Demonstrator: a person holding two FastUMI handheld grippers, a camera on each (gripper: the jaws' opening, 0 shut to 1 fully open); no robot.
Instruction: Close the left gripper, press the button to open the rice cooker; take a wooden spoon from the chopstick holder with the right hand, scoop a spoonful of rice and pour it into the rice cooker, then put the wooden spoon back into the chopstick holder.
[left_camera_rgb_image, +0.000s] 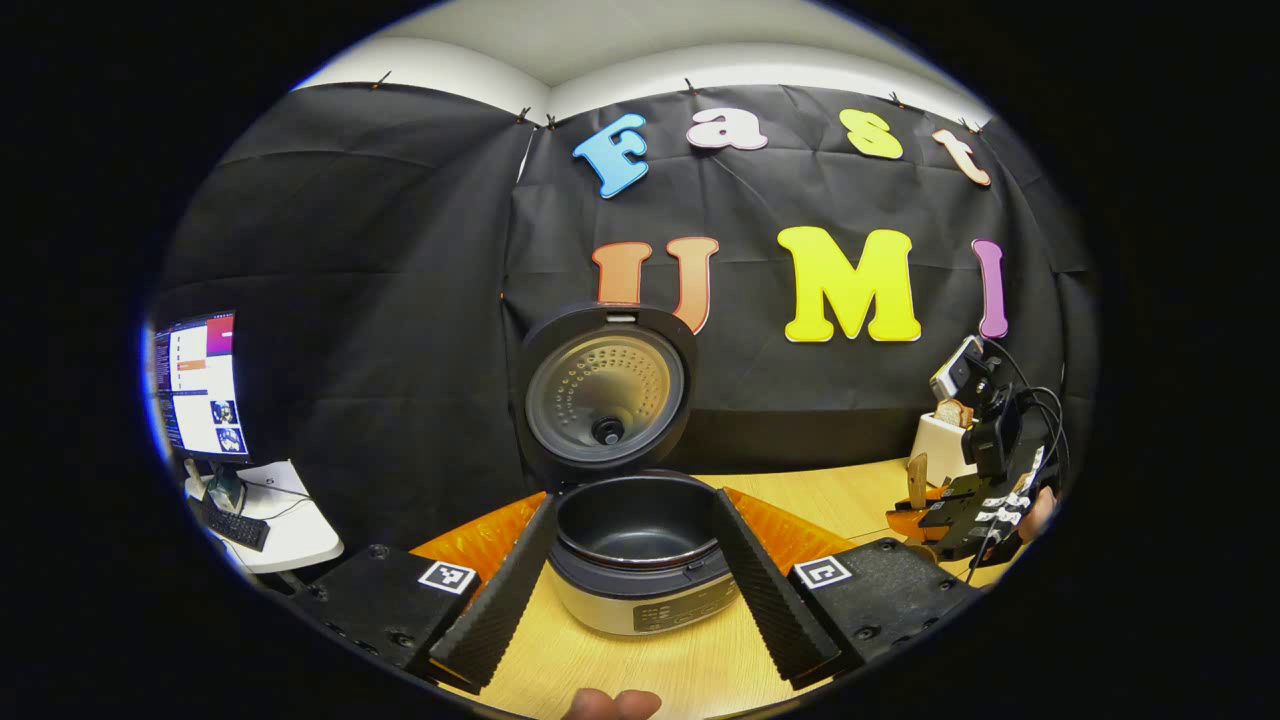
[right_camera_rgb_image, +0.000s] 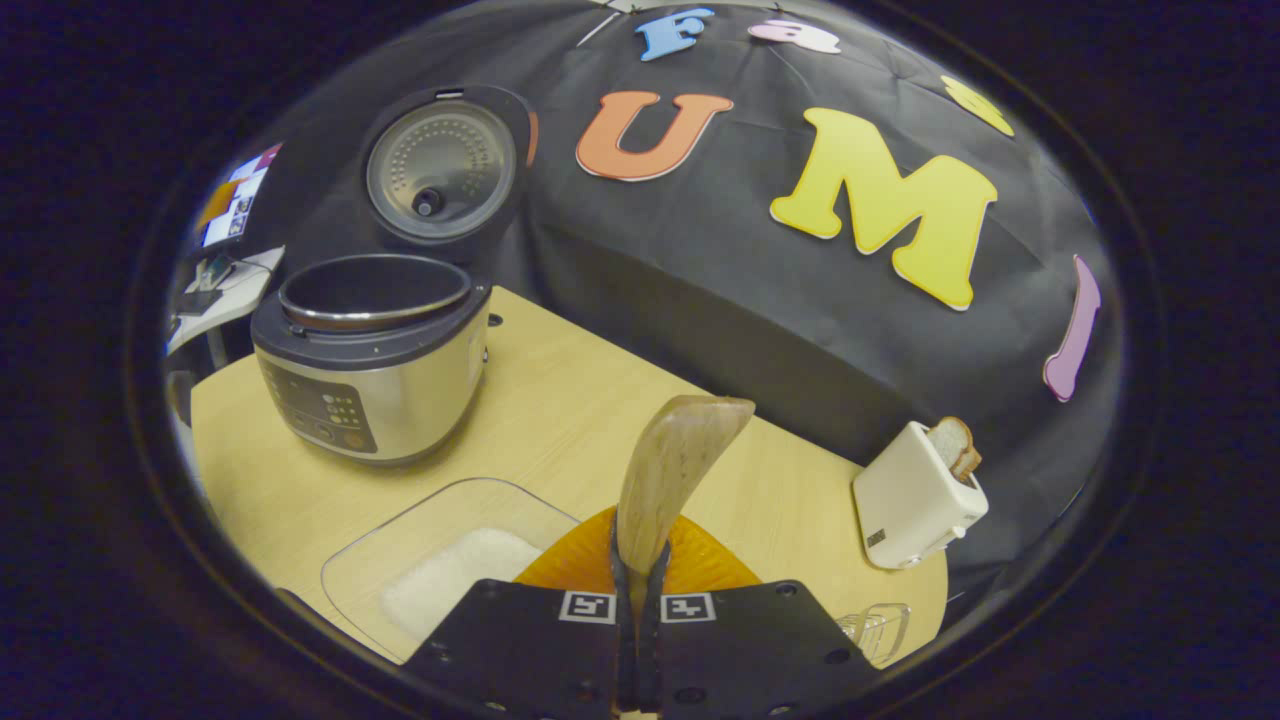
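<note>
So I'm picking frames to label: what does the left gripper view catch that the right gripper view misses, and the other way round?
Left gripper view alone: the left tool, open around the rice cooker, and the right tool seen from outside. Right gripper view alone: the wooden spoon clamped in the right tool, and the clear dish of rice. Both: the cooker's raised lid, the toaster, the wooden table.

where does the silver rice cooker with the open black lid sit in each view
Left gripper view: the silver rice cooker sits bottom centre, framed between the left gripper's open fingers, lid raised behind it.
Right gripper view: the rice cooker stands upper left on the wooden table, far from the right gripper, which holds the wooden spoon.
Shared landmark: the white toaster with bread, at the right in both views.
</note>
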